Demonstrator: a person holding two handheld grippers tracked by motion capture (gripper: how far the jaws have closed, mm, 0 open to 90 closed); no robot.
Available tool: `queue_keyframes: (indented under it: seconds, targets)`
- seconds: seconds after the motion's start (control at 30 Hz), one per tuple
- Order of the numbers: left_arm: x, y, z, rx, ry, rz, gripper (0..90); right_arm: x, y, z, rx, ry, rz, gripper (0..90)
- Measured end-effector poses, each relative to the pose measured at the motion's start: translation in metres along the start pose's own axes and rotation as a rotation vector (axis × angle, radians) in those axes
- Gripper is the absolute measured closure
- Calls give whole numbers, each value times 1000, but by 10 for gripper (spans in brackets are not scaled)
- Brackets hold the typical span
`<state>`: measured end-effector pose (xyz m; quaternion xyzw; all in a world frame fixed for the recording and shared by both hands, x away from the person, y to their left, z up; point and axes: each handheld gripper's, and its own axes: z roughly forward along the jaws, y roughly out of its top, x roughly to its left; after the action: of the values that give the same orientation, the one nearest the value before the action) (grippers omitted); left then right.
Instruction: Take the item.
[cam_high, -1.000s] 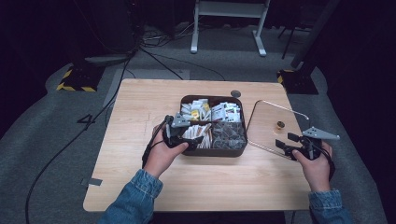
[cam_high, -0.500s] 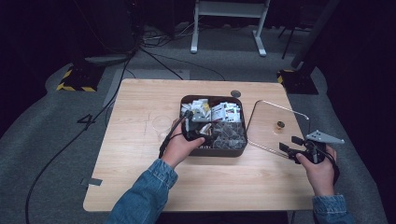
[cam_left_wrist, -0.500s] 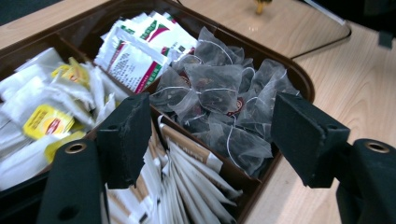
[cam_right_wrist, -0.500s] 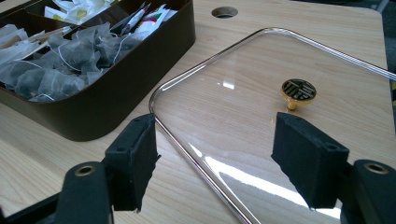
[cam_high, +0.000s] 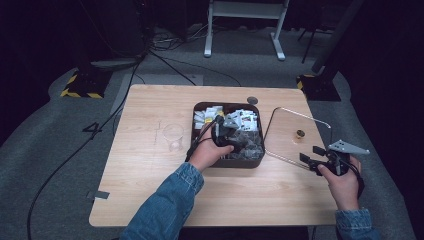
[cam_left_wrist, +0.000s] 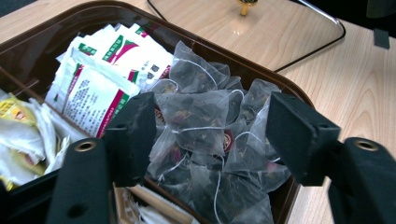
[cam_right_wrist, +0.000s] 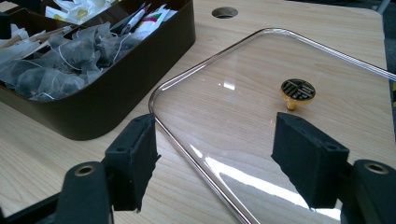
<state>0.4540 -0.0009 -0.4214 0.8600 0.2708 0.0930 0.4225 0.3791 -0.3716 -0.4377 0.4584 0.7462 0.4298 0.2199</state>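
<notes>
A dark brown box (cam_high: 227, 162) in the middle of the table holds white paper sachets (cam_left_wrist: 100, 77) and a heap of mesh pyramid tea bags (cam_left_wrist: 201, 112). My left gripper (cam_high: 239, 134) reaches into the box. Its jaws have just been closing and stand open on either side of the mesh tea bags (cam_high: 247, 140), with the bags between the pads (cam_left_wrist: 133, 128). My right gripper (cam_high: 310, 154) hangs open and empty over the near edge of the clear glass lid (cam_right_wrist: 261, 60). The lid lies flat on the table right of the box, its gold knob (cam_right_wrist: 297, 89) pointing up.
A clear drinking glass (cam_high: 173, 136) stands left of the box. A round cable hole (cam_high: 252, 100) sits in the table behind the box. Cables and stand legs lie on the floor beyond the table's far edge.
My left hand has moved right, from the box's left side to over the mesh tea bags, and its jaws have narrowed a little. The glass now shows. My right hand has stayed put.
</notes>
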Motion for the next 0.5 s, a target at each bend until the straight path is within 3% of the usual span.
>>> queue_keyframes:
  seconds: [0.07, 0.23, 0.5]
  targets:
    - [-1, 2, 4, 7, -35, 23, 437, 0, 0, 0, 2, 0, 2, 315]
    - [4, 5, 17, 44, -96, 71, 482, 1, 0, 0, 1, 1, 1, 315]
    - [14, 8, 31, 99, -98, 62, 504, 1, -1, 2, 7, 9, -2, 314]
